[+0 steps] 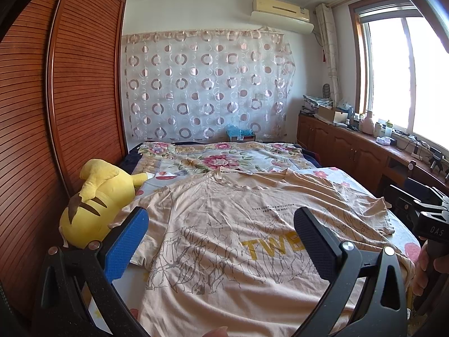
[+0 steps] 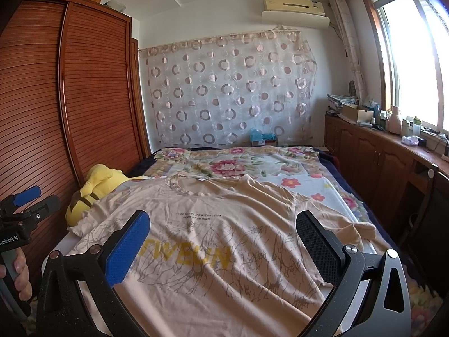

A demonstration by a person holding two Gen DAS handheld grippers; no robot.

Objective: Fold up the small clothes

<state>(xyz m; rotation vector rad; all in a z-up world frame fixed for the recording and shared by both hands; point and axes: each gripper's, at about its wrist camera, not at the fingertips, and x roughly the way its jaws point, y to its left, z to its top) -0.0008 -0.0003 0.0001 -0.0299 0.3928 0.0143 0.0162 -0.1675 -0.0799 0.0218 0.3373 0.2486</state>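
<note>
Both grippers hover above the near hem with jaws spread wide and nothing held: the left gripper (image 1: 221,241) over the shirt's left half, the right gripper (image 2: 223,245) over its middle. The shirt (image 1: 224,219) lies flat and face up on the bed (image 2: 314,182), collar at 12 o'clock, sleeves out at 10 and 2. A plush (image 1: 98,205) sits at 9 o'clock, touching the left sleeve. Judging by this, no fold is made yet; every fold remains.

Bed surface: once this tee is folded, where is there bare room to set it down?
Free: the floral blanket beyond the t-shirt collar, up to the circle-patterned curtain, and the flowered sheet past its right sleeve. Crowded: the wardrobe side, where the yellow plush touches the left sleeve.
</note>
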